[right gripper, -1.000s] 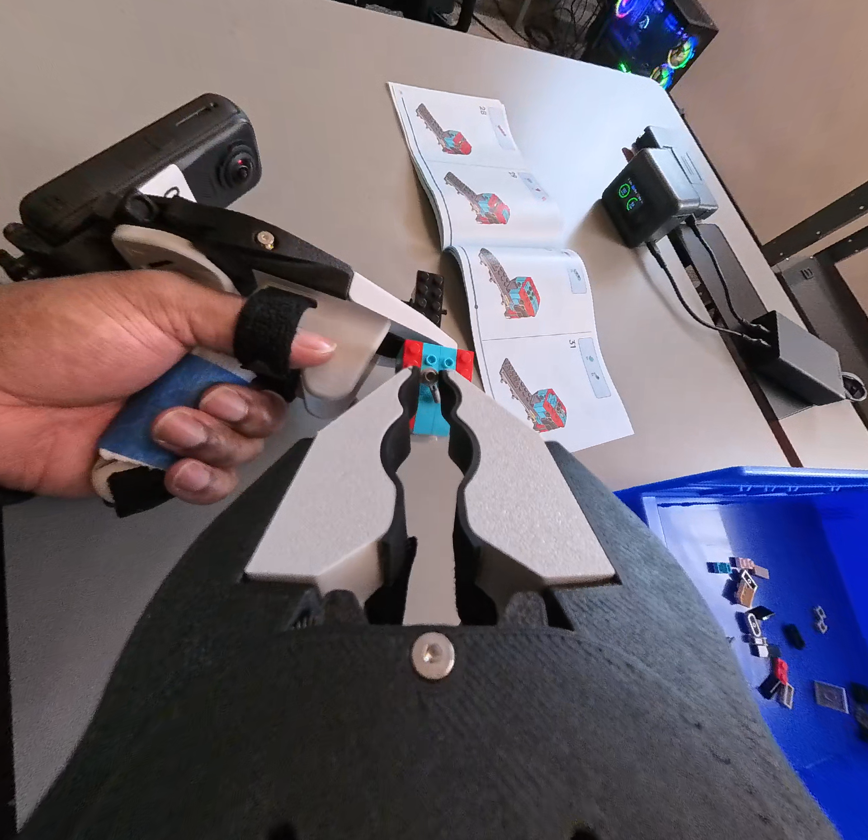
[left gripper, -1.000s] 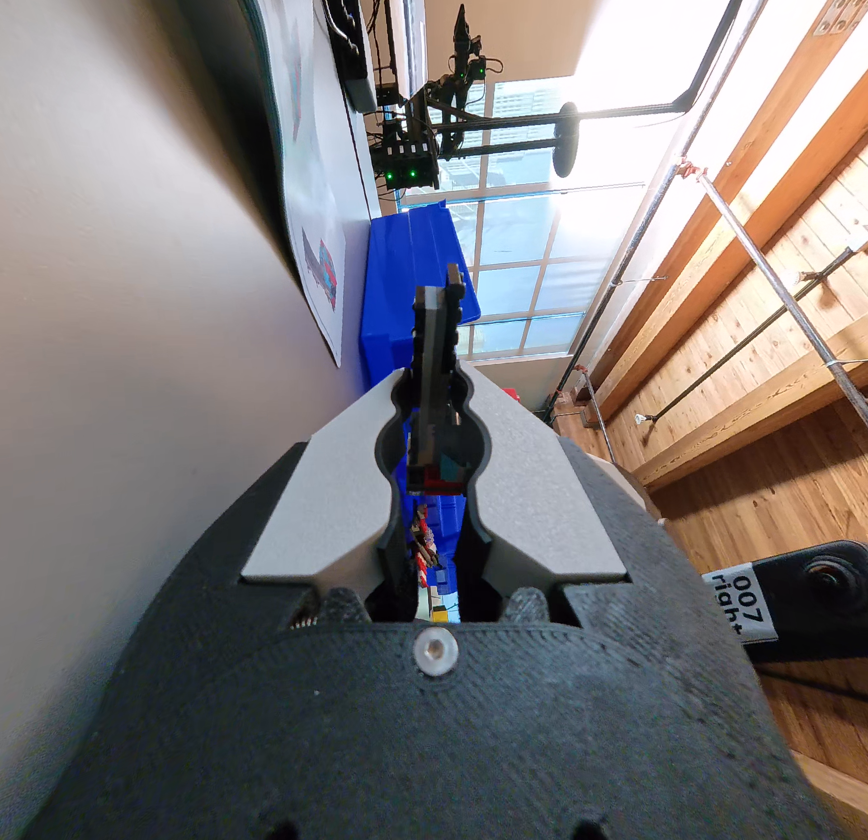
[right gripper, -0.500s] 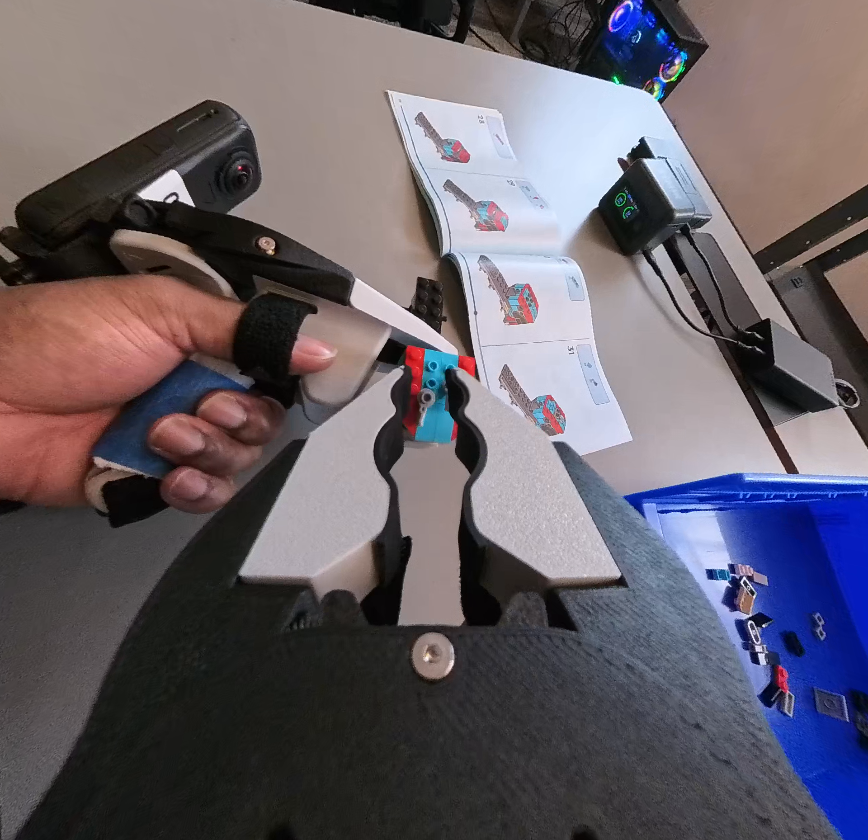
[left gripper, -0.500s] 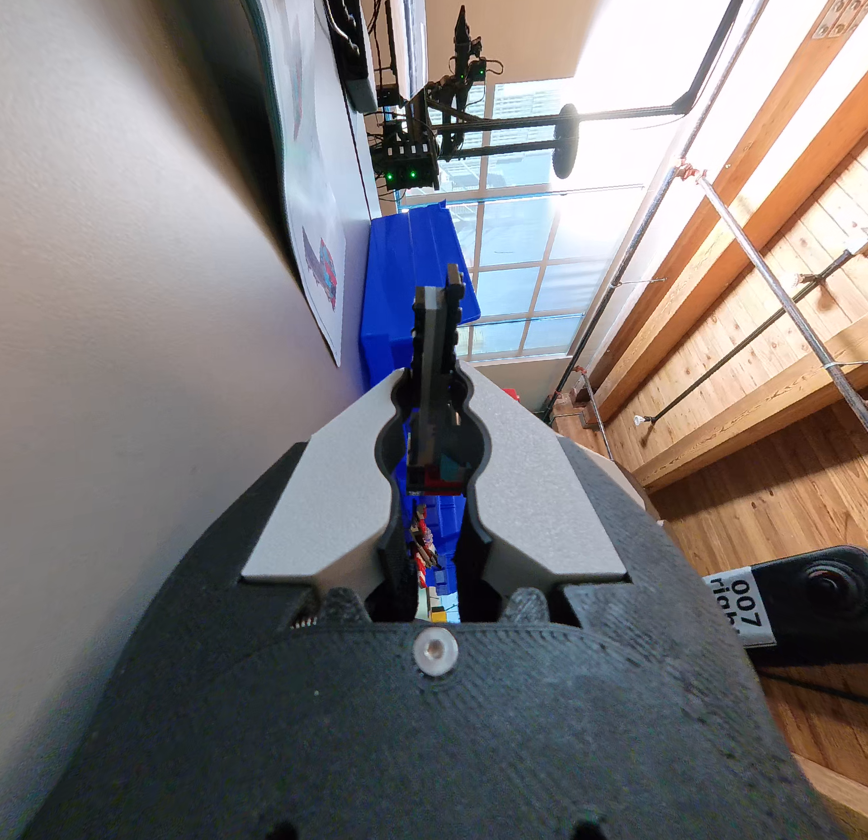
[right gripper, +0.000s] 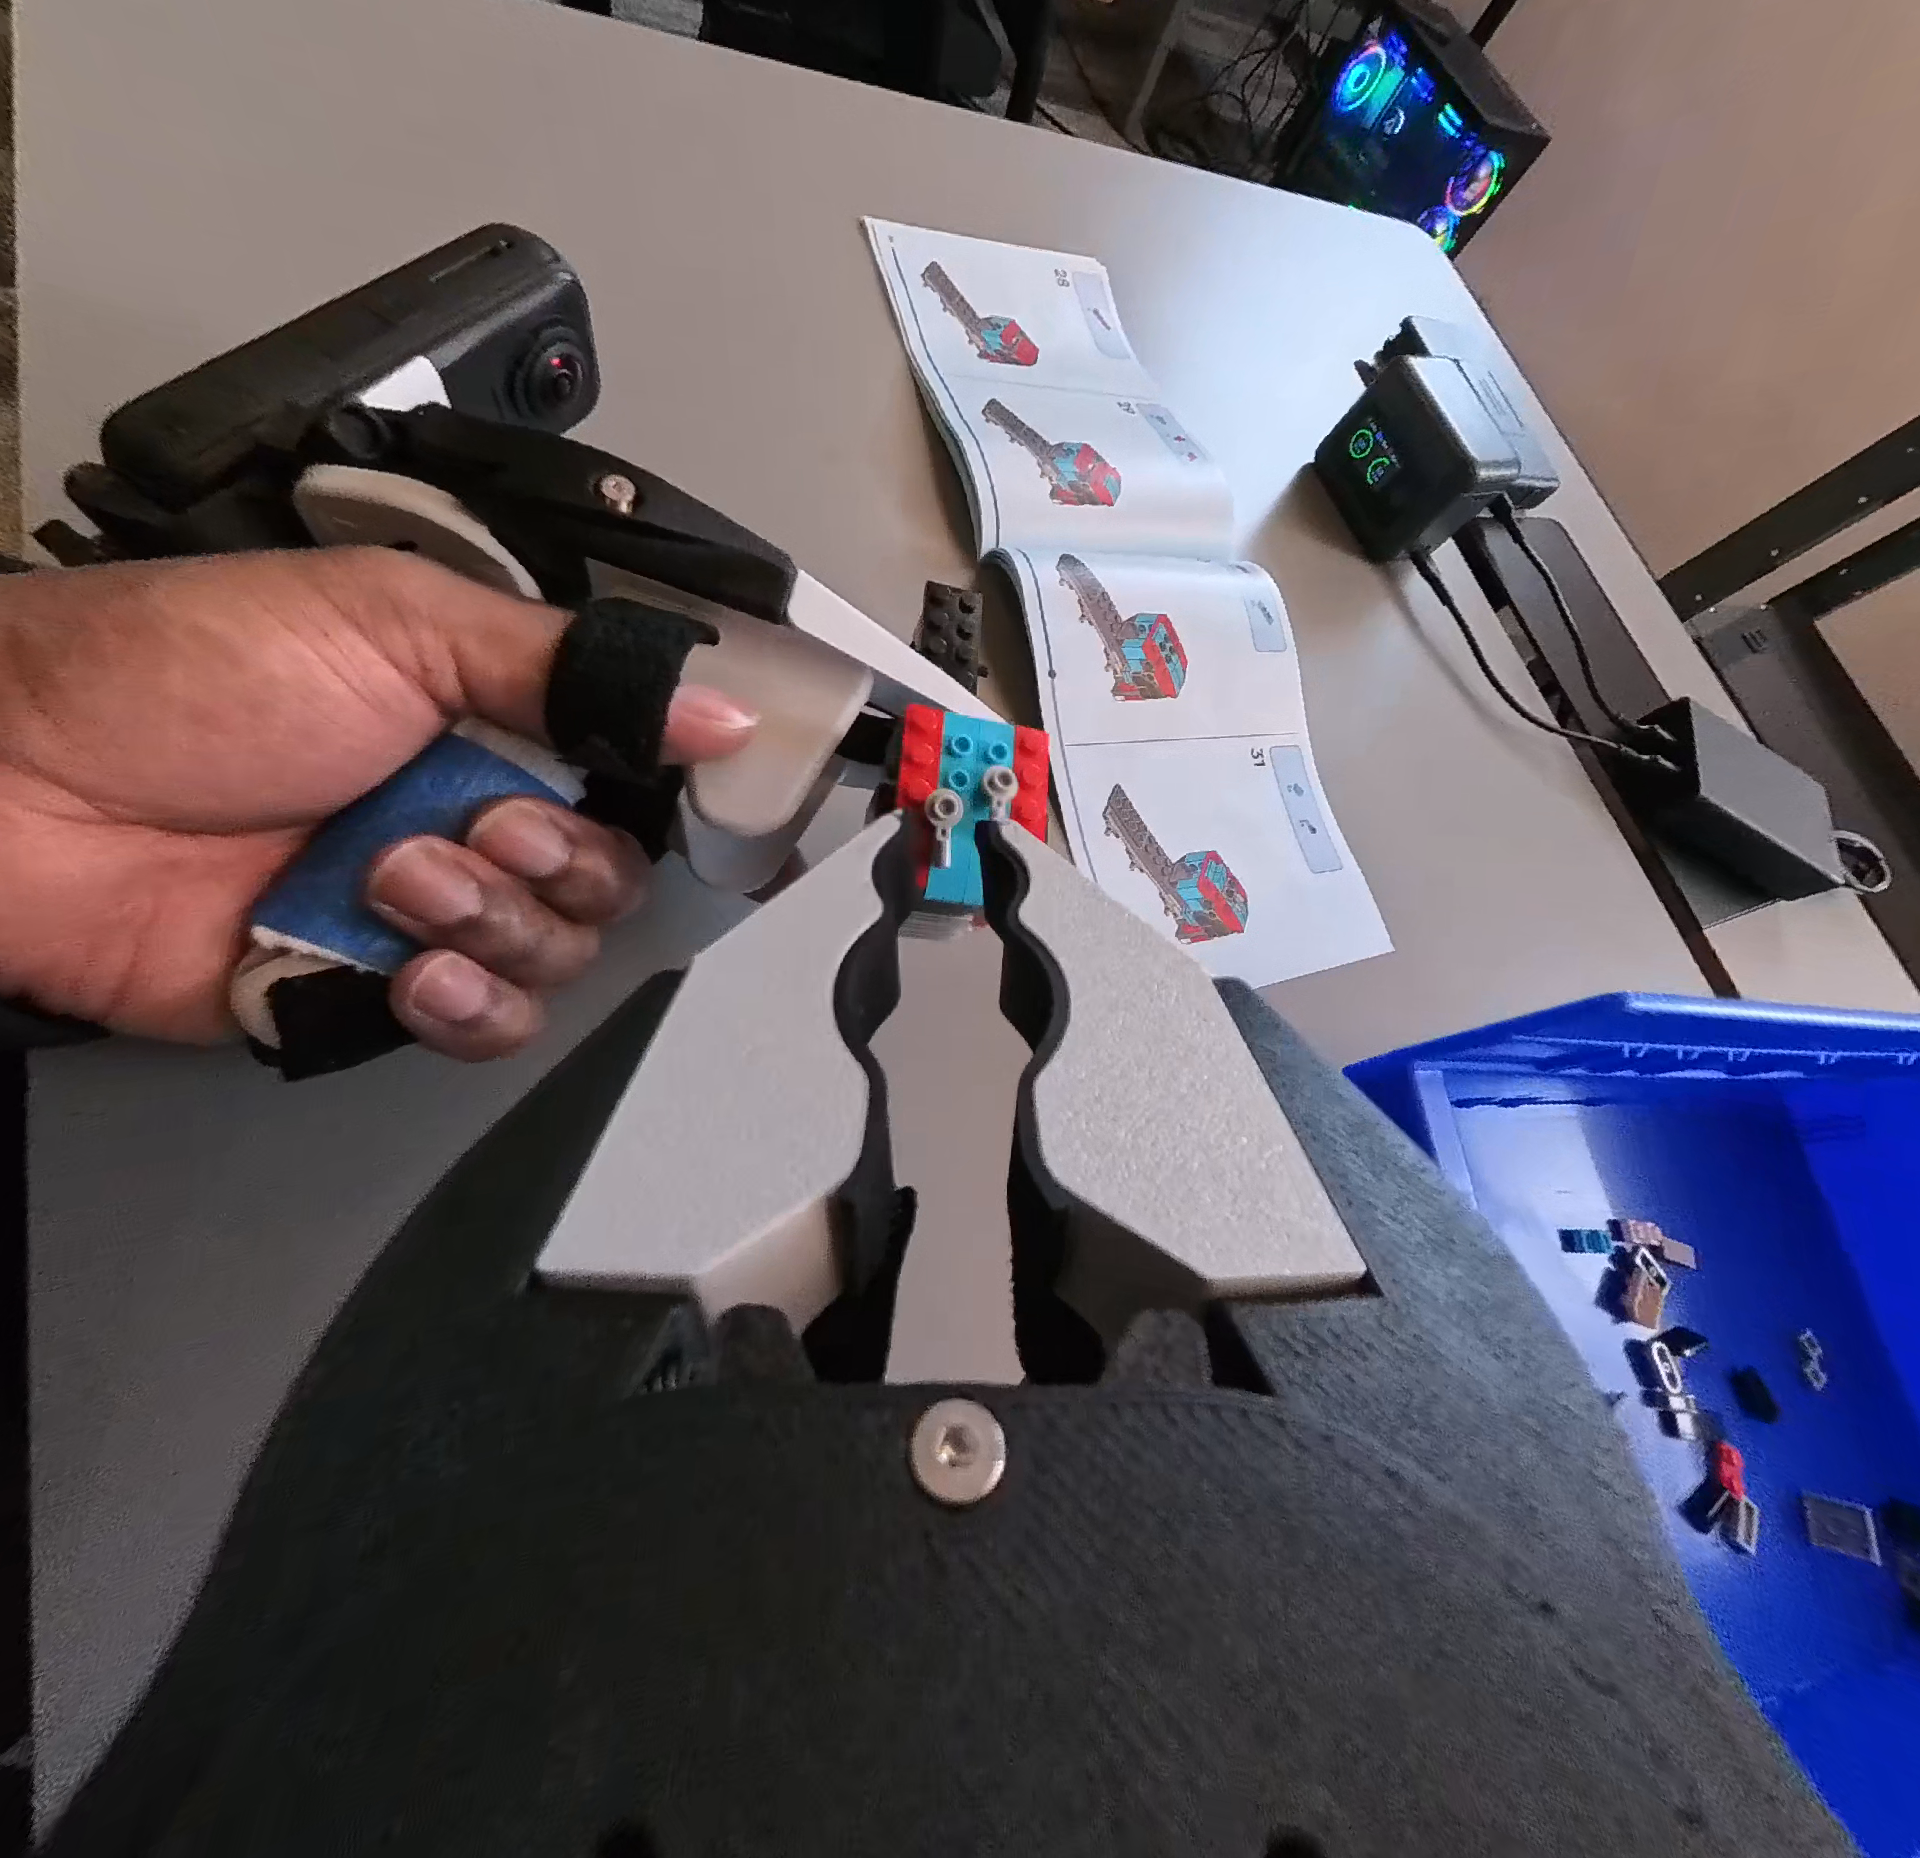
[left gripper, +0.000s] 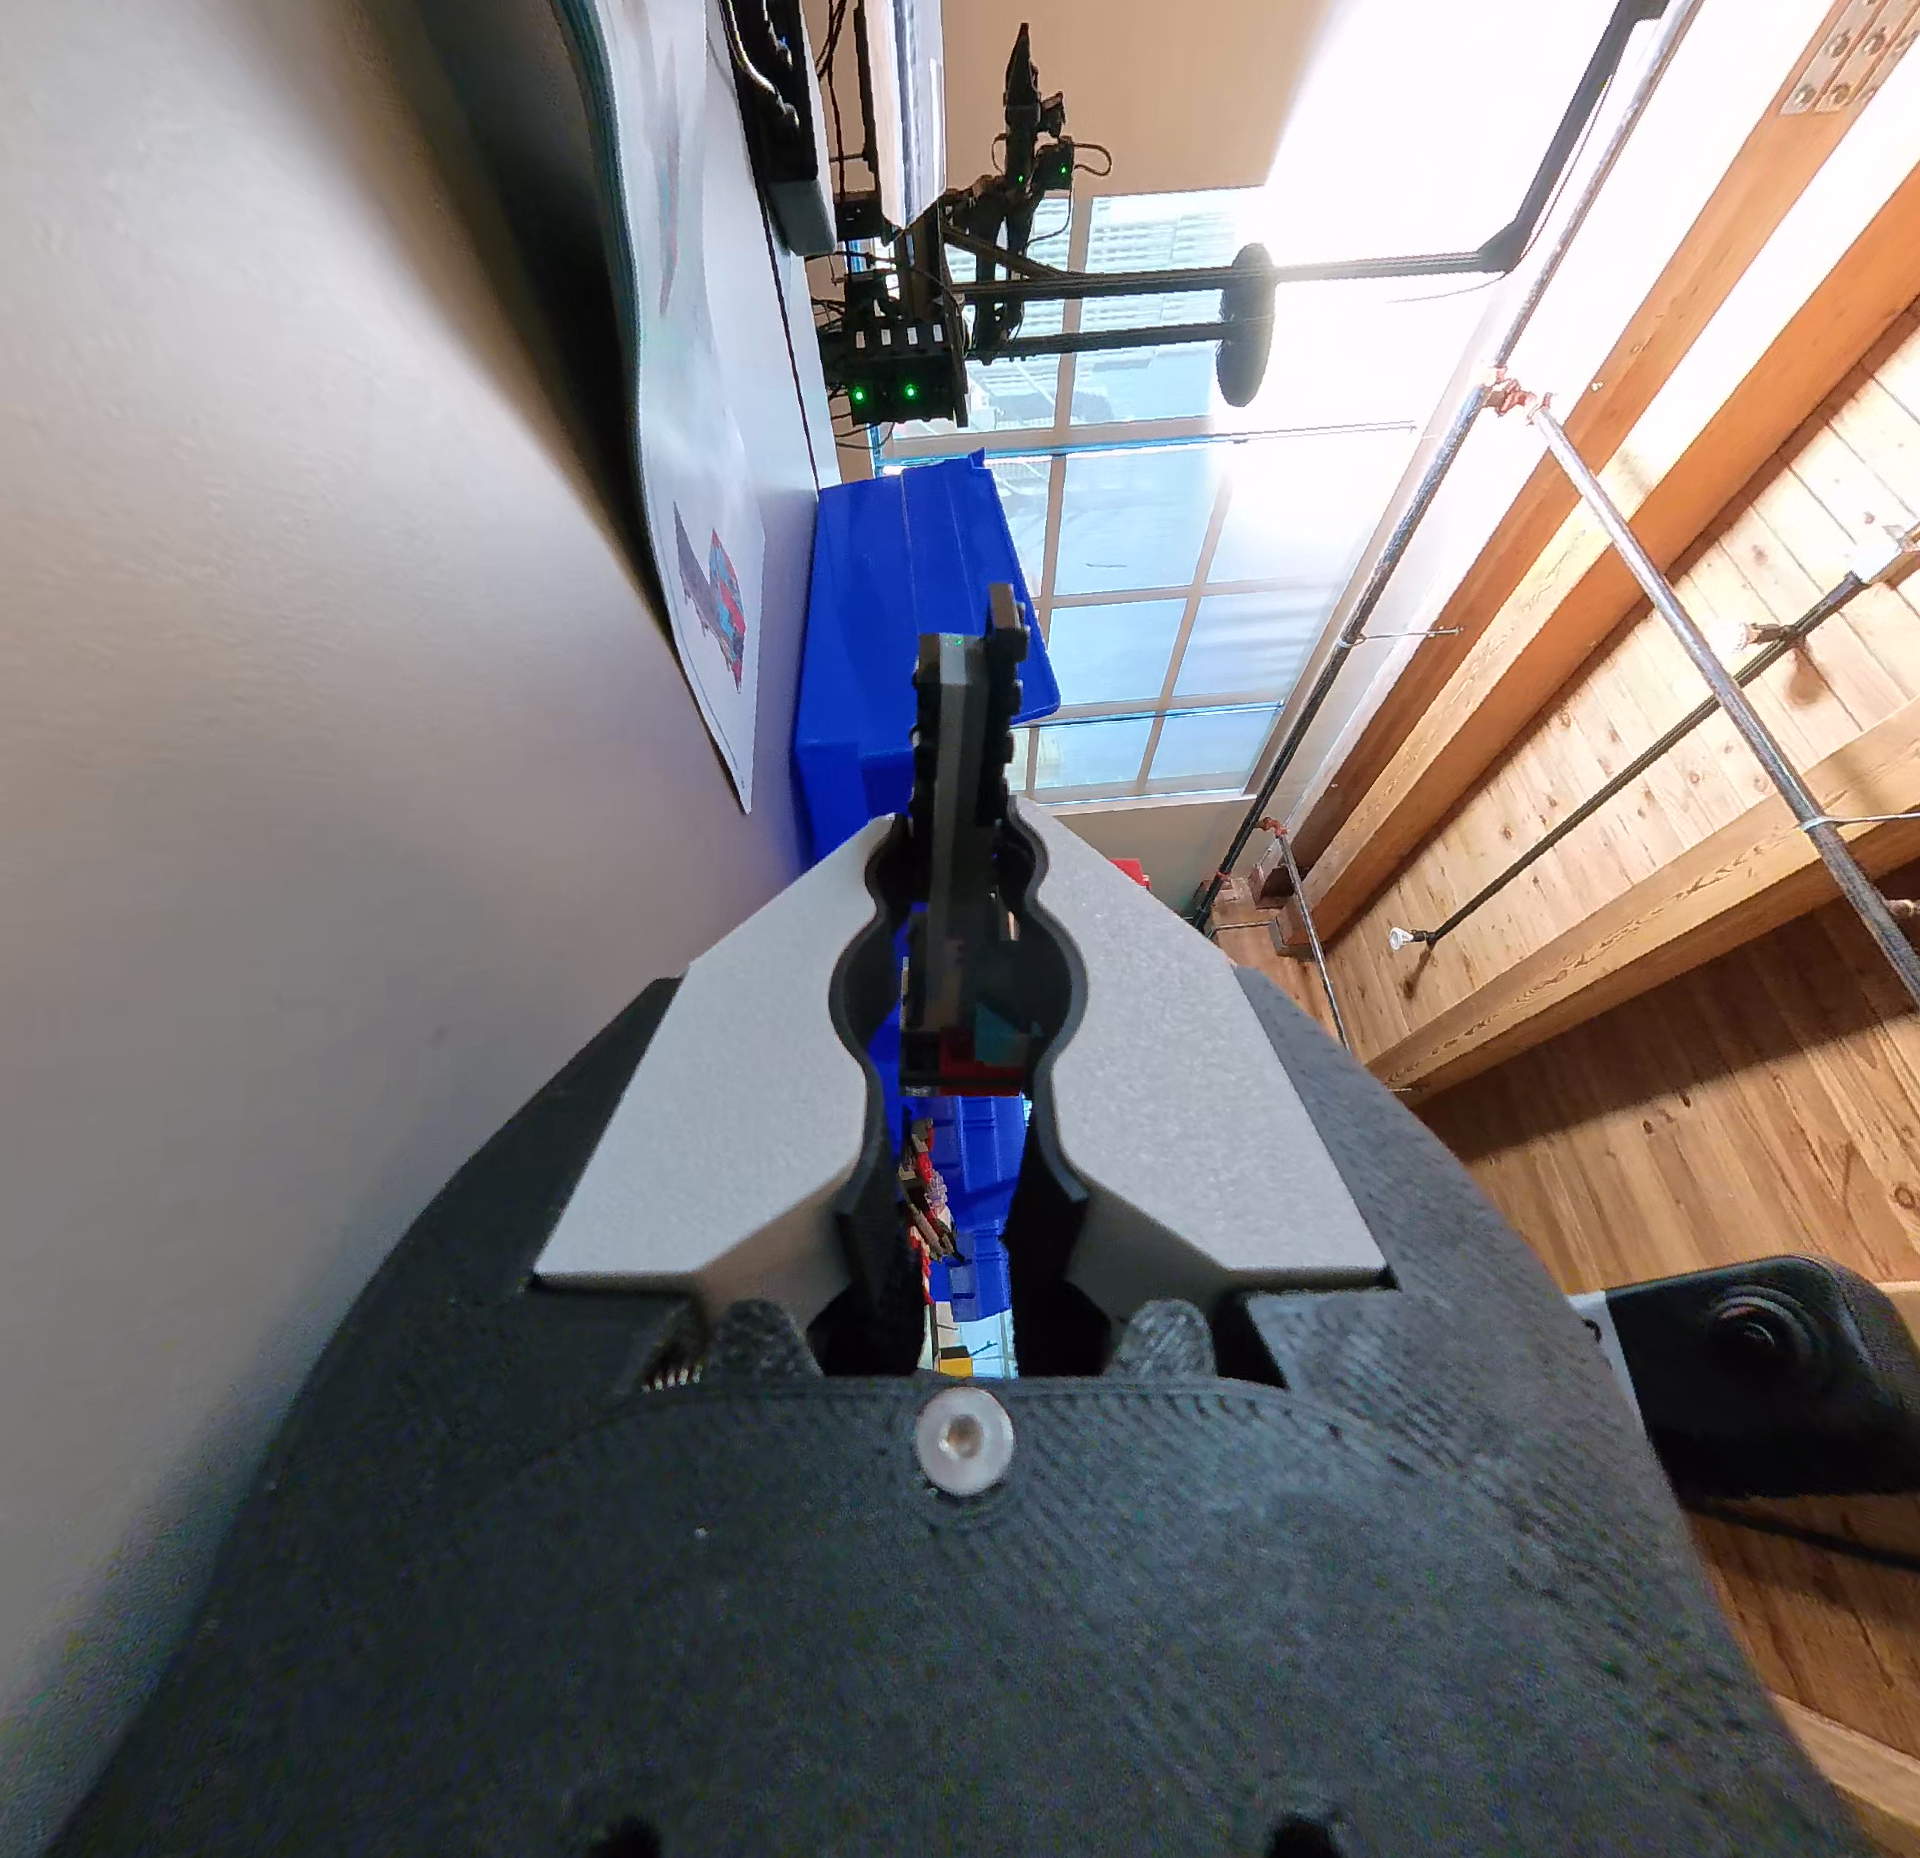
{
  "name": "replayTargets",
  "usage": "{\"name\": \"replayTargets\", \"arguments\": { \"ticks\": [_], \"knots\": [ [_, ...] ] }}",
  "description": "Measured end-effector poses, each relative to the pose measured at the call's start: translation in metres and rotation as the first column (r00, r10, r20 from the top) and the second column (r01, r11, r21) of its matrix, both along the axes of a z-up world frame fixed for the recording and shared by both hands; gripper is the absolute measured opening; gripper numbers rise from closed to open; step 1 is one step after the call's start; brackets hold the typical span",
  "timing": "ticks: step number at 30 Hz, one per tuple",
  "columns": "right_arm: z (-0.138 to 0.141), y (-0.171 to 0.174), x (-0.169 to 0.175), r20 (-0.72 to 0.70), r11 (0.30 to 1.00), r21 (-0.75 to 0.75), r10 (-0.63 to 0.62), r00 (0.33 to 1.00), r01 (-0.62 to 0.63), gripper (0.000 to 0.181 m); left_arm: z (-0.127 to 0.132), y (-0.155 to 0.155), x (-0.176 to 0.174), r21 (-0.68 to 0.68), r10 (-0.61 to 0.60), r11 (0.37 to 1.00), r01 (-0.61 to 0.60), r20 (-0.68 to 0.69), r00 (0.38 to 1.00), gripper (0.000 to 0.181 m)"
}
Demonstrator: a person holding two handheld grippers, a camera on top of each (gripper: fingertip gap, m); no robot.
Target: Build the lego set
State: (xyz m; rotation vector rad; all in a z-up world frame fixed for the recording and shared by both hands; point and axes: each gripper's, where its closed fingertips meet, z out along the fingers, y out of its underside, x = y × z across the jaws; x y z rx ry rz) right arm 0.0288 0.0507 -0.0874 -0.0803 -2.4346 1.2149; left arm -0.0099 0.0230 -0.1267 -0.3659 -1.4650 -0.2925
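The lego model is a long grey and black beam (left gripper: 961,759) with a red and teal cab (left gripper: 982,1045) at its near end. My left gripper (left gripper: 956,837) is shut on the beam, with the table tilted at the left of its view. In the right wrist view a hand holds the left gripper (right gripper: 831,665) at the left. The cab (right gripper: 971,769) shows its studded top with two small grey pieces. My right gripper (right gripper: 945,832) is closed on the cab's lower teal part. The beam's black end (right gripper: 951,613) sticks out beyond.
An open instruction booklet (right gripper: 1143,603) lies on the grey table (right gripper: 520,146) past the model. A blue bin (right gripper: 1662,1133) with several loose pieces is at the right. A power bank (right gripper: 1423,447), a black adapter (right gripper: 1725,800) and cables sit at the far right. The grippers' ends are close to 6 cm from one another. About 30 cm separates my left fingertips from the power bank (right gripper: 1423,447).
The cab has turned so its studded top faces the right camera and sits deeper between the right fingertips. The left gripper's hold on the beam has not changed.
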Motion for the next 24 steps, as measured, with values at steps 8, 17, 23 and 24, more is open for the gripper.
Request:
{"name": "replayTargets", "arguments": {
  "ticks": [8,17,23,24],
  "knots": [
    [-0.0065,-0.0010,-0.0014,0.034,0.998,0.052,0.021,0.999,-0.023,0.008,0.0002,-0.0001,0.0002,0.003,0.000,1.000,0.000,-0.001,1.000,0.016],
    [-0.0062,-0.0030,-0.0035,0.037,0.998,0.068,0.018,0.999,-0.020,0.003,0.0001,0.0002,0.0002,0.001,-0.002,1.000,0.002,-0.001,1.000,0.015],
    [-0.0009,-0.0064,-0.0057,0.015,0.996,0.081,0.026,1.000,-0.027,0.003,0.0000,0.0004,0.0003,-0.001,-0.003,1.000,0.003,0.000,1.000,0.015],
    [-0.0016,-0.0065,-0.0058,0.012,0.995,0.092,0.028,1.000,-0.029,0.003,0.0000,0.0006,0.0003,-0.002,-0.004,1.000,0.004,0.000,1.000,0.015]
  ]
}}
